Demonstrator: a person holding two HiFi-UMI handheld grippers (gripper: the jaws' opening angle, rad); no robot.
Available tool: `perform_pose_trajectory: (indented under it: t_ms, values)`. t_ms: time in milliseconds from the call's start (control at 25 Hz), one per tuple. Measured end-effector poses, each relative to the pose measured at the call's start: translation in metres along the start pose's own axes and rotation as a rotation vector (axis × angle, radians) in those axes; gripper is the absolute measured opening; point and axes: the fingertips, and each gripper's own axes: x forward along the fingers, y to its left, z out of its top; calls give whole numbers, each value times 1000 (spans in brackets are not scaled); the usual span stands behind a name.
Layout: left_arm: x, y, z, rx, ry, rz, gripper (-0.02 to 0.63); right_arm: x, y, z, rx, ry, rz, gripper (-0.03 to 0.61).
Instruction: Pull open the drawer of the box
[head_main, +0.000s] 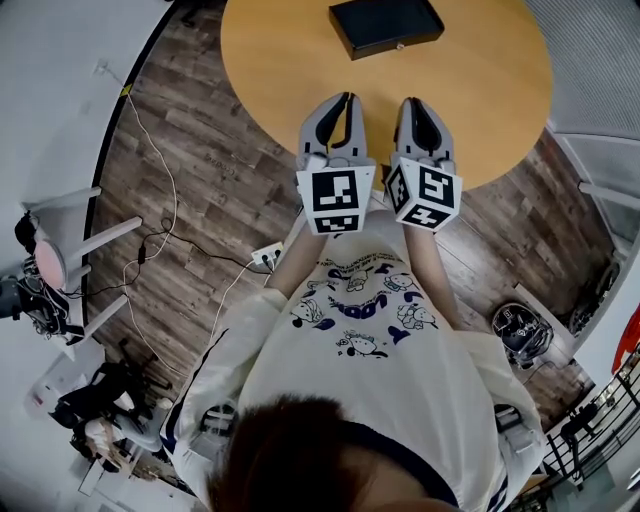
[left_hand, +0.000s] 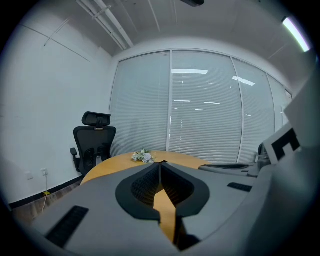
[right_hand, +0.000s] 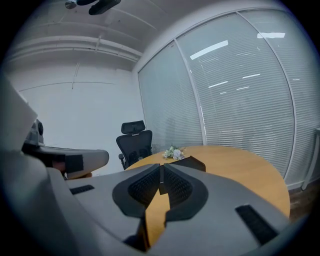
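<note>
You have 2 tongs and 1 box to work with, and nothing is in hand yet. Your left tongs and right tongs sit side by side over the near edge of the round wooden worktop, both pointing away from you. This looks like a ready position, not a reach. In the left gripper view the 2 jaws meet at their tips with nothing between them. The right gripper view shows the same: jaws drawn together and empty. The black box lies flat toward the far side of the worktop, well apart from both tongs and slightly right of your left one. Its long front face is turned toward you, and what seems to be 1 small pale knob sits on that face. That orientation probably suits a pull straight back toward your body. The drawer appears fully closed, so the task has not begun. You will likely need to part 1 pair of jaws before reaching the knob, and the other tongs may have to steady the box, since a light box could slide instead of opening. Beyond the box are 1 small bunch of white flowers and 1 black office chair.
</note>
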Motion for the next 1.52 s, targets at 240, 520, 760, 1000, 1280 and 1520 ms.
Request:
perform_pose_trajectory:
  t_ms: [240, 520, 760, 1000, 1280, 1520]
  values:
    - [24, 7, -6, -1, 29, -6, 25, 21, -7, -4, 1, 24, -13, 40]
    - [60, 16, -10, -3, 60, -32, 25, 55, -19, -5, -4, 48, -40, 40]
    - [95, 23, -13, -7, 88, -55, 25, 87, -29, -9, -3, 67, -65, 40]
    - [123, 28, -19, -13, 124, -65, 25, 112, -40, -15, -7, 108, -72, 41]
    - [145, 34, -33, -24, 171, -73, 25, 136, -47, -27, -8, 149, -79, 41]
    - [160, 34, -46, -34, 209, -82, 25, 154, -57, -40, -11, 191, -74, 41]
